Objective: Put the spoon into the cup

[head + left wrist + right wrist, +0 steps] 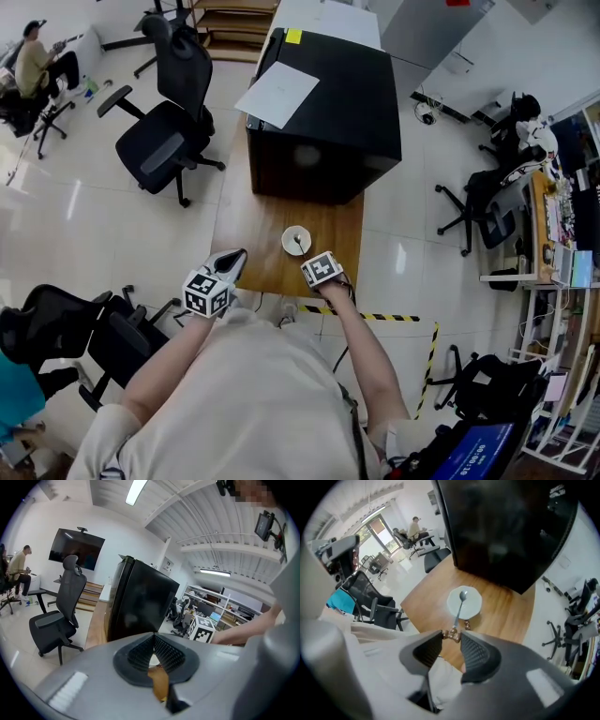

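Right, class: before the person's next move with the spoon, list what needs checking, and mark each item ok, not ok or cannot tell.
1. Right gripper is closed on the spoon at its handle end: ok.
2. The spoon's bowl sits over the white cup: ok.
3. The spoon's bowl rests on the cup's bottom, so letting go would not drop it: cannot tell.
4. The cup stands upright on the wooden table, back from the near edge: ok.
5. Left gripper is apart from the cup, jaws together with nothing between them: ok.
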`<state>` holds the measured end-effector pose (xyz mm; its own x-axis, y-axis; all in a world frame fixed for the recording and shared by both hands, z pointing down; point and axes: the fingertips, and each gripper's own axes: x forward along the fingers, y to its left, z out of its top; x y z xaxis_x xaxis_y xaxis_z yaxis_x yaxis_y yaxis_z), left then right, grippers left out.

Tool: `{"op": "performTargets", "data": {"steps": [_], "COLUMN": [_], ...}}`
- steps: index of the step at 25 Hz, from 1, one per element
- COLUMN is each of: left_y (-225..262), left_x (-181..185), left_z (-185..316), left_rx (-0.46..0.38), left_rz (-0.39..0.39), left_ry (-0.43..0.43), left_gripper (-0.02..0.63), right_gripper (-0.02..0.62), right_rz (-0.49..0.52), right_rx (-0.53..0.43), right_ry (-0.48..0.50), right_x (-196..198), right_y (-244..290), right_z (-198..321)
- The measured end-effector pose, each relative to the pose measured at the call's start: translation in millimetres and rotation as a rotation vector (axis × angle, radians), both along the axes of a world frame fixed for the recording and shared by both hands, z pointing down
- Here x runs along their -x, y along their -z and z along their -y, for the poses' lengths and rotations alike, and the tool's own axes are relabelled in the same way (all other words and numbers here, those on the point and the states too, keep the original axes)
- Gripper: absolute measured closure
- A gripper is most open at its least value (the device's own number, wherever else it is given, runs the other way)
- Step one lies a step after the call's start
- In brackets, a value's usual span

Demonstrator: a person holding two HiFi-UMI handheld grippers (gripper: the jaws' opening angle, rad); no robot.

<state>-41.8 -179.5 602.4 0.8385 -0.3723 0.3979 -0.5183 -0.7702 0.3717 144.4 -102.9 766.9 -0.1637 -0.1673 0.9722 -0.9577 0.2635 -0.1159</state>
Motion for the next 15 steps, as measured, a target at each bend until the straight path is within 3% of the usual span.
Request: {"op": "performTargets", "data": {"steps": [15], "left_y": [-15], "left_x": [24], "left_z": [-1], "left_rx": [0.038], "left_rz": [-0.008], "left_ry": [0.088], "left_gripper": [0.604], "right_gripper": [0.469], "right_rz": [-0.037], "right_rx": [0.246], "right_ry": [0.122], "right_x": [-5], "right_y": [-44], "right_z": [18]}}
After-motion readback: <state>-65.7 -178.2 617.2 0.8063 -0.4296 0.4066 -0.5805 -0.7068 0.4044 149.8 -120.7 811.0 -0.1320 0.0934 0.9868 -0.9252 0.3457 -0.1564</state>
